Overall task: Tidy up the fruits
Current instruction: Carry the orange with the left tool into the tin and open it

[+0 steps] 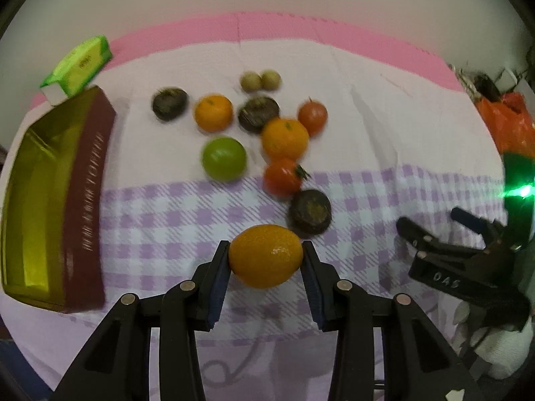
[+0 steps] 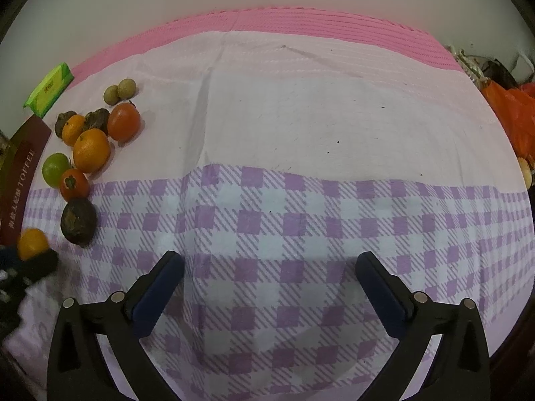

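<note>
An orange fruit (image 1: 265, 255) sits clamped between the pads of the left hand-held gripper (image 1: 265, 260), above the near checked part of the cloth (image 2: 267, 227). Beyond it lie a dark fruit (image 1: 310, 212), tomatoes, oranges and a green fruit (image 1: 224, 158). A gold-lined box (image 1: 50, 200) stands left. The right hand-held gripper (image 2: 269, 267) is spread wide, holding nothing

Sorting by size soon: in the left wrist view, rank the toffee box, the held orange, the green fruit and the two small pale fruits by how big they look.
1. toffee box
2. held orange, though nearness to the camera inflates it
3. green fruit
4. two small pale fruits, alike and farthest away
</note>
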Demonstrator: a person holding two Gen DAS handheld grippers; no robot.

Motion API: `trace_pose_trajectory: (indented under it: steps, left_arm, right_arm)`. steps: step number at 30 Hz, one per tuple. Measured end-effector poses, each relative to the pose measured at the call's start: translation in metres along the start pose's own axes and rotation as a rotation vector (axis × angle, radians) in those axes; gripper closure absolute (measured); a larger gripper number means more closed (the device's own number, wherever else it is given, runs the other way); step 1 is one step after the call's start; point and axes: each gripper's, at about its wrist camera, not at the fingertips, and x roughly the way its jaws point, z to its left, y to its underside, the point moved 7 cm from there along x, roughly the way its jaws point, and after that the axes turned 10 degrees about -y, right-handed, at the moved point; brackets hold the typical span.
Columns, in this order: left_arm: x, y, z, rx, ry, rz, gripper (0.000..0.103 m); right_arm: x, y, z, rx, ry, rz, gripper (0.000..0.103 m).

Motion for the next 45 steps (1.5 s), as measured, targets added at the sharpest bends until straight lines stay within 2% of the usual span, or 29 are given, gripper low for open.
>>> trace_pose_trajectory:
  steps: [5,10,17,24,30,37,45]
  left_arm:
    - [-0.018,-0.016,0.029,-0.041,-0.022,-0.05,0.065]
    - [-0.022,-0.026,0.085,-0.107,-0.105,-0.074,0.065]
    - [-0.019,-0.026,0.168,-0.207,-0.206,-0.061,0.065]
    - [0.001,-0.012,0.234,-0.271,-0.274,0.007,0.065]
    - [0.014,0.008,0.256,-0.293,-0.295,0.065,0.065]
    - [0.029,0.02,0.262,-0.305,-0.313,0.122,0.065]
    - [0.034,0.025,0.262,-0.305,-0.332,0.132,0.065]
  right_arm:
    - [0.0,0.0,-0.002,-0.003,-0.005,-0.004,0.0]
    - [0.001,0.0,0.001,-0.003,-0.005,-0.005,0.0]
    - [0.0,0.001,0.0,-0.006,-0.008,-0.006,0.0]
    - [0.0,0.001,0.0,-0.008,-0.012,-0.007,0.0]
    - [0.001,0.001,0.0,-0.009,-0.015,-0.008,0.0]
    - [0.001,0.001,0.001,-0.011,-0.018,-0.008,0.0]
    - [0.0,0.001,0.0,-0.012,-0.02,-0.009,0.0]
